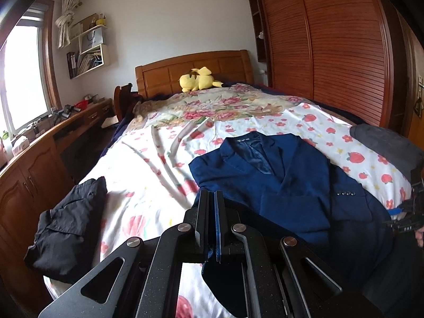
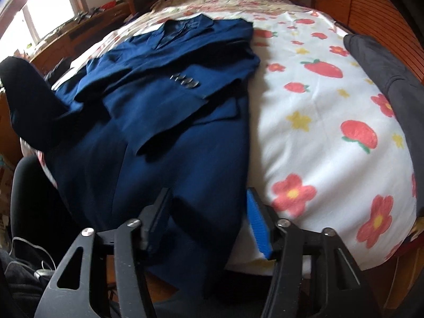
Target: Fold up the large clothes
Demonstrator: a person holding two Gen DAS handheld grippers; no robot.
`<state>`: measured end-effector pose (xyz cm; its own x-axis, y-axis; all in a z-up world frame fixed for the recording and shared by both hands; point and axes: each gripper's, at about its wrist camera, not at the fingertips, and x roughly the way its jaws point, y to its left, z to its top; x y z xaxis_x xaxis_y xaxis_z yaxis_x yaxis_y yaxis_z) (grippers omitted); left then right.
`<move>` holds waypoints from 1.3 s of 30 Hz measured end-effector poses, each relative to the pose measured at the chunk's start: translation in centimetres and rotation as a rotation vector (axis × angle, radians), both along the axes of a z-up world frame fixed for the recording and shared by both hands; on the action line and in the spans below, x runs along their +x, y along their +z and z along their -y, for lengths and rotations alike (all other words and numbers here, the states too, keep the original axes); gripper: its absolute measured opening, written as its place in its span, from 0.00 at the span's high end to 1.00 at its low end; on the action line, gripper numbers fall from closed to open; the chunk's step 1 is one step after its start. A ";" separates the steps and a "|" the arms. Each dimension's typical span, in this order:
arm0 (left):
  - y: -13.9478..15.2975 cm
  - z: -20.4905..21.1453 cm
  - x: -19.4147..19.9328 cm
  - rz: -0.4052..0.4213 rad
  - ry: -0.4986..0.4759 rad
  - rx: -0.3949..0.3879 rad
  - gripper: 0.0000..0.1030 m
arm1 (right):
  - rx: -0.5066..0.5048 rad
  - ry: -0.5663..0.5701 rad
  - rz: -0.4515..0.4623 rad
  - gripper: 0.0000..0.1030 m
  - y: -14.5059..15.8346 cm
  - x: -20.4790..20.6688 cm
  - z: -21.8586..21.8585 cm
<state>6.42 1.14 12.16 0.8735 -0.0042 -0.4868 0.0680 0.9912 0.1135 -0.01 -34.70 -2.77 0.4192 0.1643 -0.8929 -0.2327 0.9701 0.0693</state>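
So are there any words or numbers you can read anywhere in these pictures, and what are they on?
None can be read.
Neck label of the blue jacket: pale writing, too small and blurred.
White paper bag on the wall shelf: a dark mark, too small.
Books on the lower shelf: spines too small.
Right gripper: small pale marks, unreadable.
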 end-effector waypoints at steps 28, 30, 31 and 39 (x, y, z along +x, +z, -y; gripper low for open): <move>18.3 2.6 -5.0 0.333 -0.070 -0.107 0.97 | 0.259 0.101 0.583 0.95 28.3 -0.6 -3.0; 17.3 2.8 -2.3 0.296 -0.052 -0.091 0.97 | 0.233 0.073 0.566 0.95 27.8 1.6 -2.9; 16.6 3.1 -0.8 0.275 -0.038 -0.077 0.97 | 0.232 0.060 0.547 0.95 27.4 3.1 -2.8; 10.7 3.0 11.0 0.086 0.034 -0.043 0.96 | 0.094 -0.062 0.421 0.95 19.7 16.9 -3.0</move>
